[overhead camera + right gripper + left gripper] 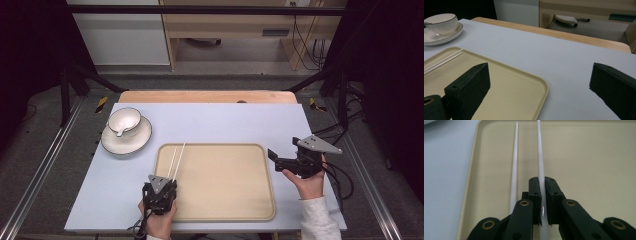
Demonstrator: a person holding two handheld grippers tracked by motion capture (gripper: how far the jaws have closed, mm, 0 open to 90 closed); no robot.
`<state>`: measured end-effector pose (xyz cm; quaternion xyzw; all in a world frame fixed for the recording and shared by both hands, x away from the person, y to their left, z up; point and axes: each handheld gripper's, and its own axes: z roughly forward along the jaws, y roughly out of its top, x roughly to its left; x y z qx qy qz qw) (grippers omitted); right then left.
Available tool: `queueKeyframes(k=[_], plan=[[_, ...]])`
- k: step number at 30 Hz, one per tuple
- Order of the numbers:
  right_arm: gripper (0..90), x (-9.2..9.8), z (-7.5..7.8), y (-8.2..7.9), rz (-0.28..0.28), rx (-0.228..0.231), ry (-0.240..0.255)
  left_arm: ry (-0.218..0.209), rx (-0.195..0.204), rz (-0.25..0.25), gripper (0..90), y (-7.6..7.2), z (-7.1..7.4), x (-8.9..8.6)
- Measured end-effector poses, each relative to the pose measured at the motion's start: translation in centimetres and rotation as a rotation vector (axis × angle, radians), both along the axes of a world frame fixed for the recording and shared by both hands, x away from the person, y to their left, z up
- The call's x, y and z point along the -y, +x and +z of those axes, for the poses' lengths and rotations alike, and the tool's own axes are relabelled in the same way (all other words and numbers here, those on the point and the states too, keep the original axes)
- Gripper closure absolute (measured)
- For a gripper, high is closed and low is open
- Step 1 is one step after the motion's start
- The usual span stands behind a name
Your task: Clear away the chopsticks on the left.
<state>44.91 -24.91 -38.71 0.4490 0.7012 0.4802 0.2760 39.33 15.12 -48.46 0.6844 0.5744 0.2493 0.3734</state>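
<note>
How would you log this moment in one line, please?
left tool: shut on chopstick | right tool: open, idle | tray: second chopstick loose

A white bowl sits on a white plate, well left of the tray's far left corner. Two white chopsticks lie side by side along the tray's left edge.

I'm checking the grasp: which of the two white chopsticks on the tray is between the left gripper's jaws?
The right-hand chopstick in the left gripper view: the left gripper is shut on it. The other chopstick lies free beside the jaws, nearer the tray edge.
</note>
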Motion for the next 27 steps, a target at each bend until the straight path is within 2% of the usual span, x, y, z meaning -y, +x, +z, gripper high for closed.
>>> queueKeyframes(k=[18, 24, 27], plan=[[3.5, -0.1, -0.1, 0.1, -0.001, 0.000, 0.001, 0.020, -0.024, -0.010, 81.9, 0.2, 0.1, 0.4], [3.5, 0.0, 0.0, 0.0, -0.003, 0.000, 0.004, 0.002, 0.010, -0.034, 76.4, 0.3, 1.0, 0.1], [3.5, 0.2, 0.1, -0.1, -0.003, 0.005, 0.005, -0.025, 0.051, -0.082, 72.1, 0.5, 2.2, -0.4]])
